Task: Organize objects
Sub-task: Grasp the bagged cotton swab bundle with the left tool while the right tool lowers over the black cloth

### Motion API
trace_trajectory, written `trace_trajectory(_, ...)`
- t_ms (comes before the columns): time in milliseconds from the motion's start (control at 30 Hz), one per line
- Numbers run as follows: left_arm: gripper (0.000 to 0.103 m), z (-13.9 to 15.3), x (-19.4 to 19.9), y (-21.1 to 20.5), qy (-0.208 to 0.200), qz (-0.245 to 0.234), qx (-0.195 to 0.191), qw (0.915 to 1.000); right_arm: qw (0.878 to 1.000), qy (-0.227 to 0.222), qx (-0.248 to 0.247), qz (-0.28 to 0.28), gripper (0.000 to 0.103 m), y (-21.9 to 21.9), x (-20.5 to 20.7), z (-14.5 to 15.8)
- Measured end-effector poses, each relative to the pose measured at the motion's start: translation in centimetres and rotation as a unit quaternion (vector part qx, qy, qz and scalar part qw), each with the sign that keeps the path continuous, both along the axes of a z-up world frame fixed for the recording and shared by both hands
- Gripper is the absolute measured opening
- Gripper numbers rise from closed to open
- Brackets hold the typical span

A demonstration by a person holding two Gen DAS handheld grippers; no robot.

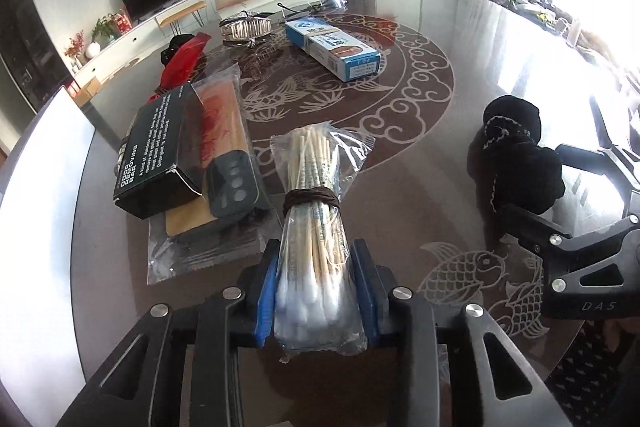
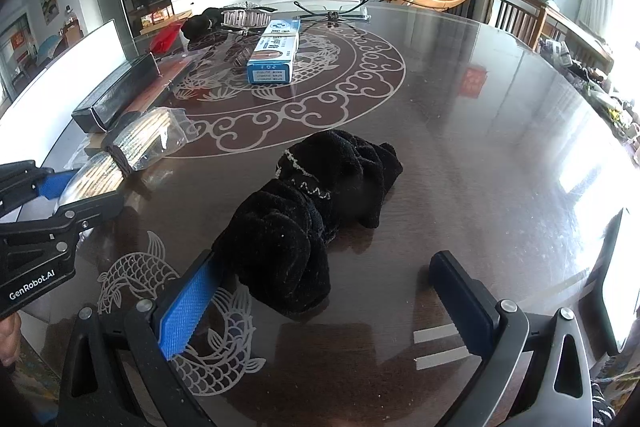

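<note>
A clear bag of cotton swabs point(image 1: 316, 211), bound with a brown band, lies lengthwise on the dark glass table point(image 1: 400, 187). My left gripper point(image 1: 318, 267) is shut on its near end, the blue pads pressing the cotton tips from both sides. The right wrist view shows the same bag point(image 2: 148, 139) and the left gripper point(image 2: 80, 191) at the left edge. A bunched black cloth point(image 2: 312, 207) lies in front of my right gripper point(image 2: 324, 263). That gripper stands open, its jaws wide to either side of the cloth's near end without pressing it. From the left wrist view, the cloth point(image 1: 516, 163) sits at the right.
A black box point(image 1: 160, 151) and a grey remote point(image 1: 234, 183) rest on a clear packet point(image 1: 224, 131) at the left. Further back lie a red packet point(image 1: 184, 63), a silver hair clip point(image 1: 248, 25), a blue-and-white box point(image 1: 332, 47) and spectacles point(image 2: 332, 13).
</note>
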State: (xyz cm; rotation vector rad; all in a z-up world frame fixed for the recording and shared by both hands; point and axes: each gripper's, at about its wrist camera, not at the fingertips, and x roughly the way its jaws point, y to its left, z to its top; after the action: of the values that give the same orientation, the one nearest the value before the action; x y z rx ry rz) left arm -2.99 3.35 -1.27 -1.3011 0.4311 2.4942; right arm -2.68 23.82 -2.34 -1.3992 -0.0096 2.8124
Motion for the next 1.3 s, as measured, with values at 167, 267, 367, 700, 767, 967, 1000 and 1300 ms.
trace_trajectory(167, 0.035, 0.0, 3.0, -1.7, -0.004, 0.05, 0.026, 0.9984, 1.0, 0.0, 0.0, 0.0, 0.103, 0.0, 0.0, 0.0)
trace_trajectory(267, 0.035, 0.0, 5.5, -3.2, -0.002, 0.089, 0.028, 0.9956, 1.0, 0.0, 0.0, 0.0, 0.103, 0.0, 0.0, 0.0)
trace_trajectory(367, 0.037, 0.0, 6.8, -4.9, 0.0, 0.12, 0.035, 0.9922, 1.0, 0.0, 0.0, 0.0, 0.103, 0.0, 0.0, 0.0)
trace_trajectory(700, 0.087, -1.0, 5.6, -5.3, -0.025, 0.113, 0.05, 0.992, 1.0, 0.0, 0.0, 0.001, 0.103, -0.1, 0.0, 0.1)
trace_trajectory(767, 0.091, -1.1, 5.2, -5.1, -0.029, 0.109, 0.053, 0.9921, 1.0, 0.0, 0.0, 0.001, 0.103, -0.1, 0.1, 0.1)
trace_trajectory(967, 0.103, -1.4, 3.9, -5.0, -0.043, 0.105, 0.051, 0.9922, 1.0, 0.0, 0.0, 0.001, 0.103, -0.1, 0.0, 0.1)
trace_trajectory(1000, 0.103, -1.5, 3.7, -4.9, -0.044, 0.103, 0.05, 0.9925, 1.0, 0.0, 0.0, 0.001, 0.103, -0.1, 0.0, 0.1)
trace_trajectory(1300, 0.103, -1.5, 3.1, -4.7, -0.042, 0.088, 0.05, 0.9939, 1.0, 0.0, 0.0, 0.001, 0.103, -0.1, 0.0, 0.1)
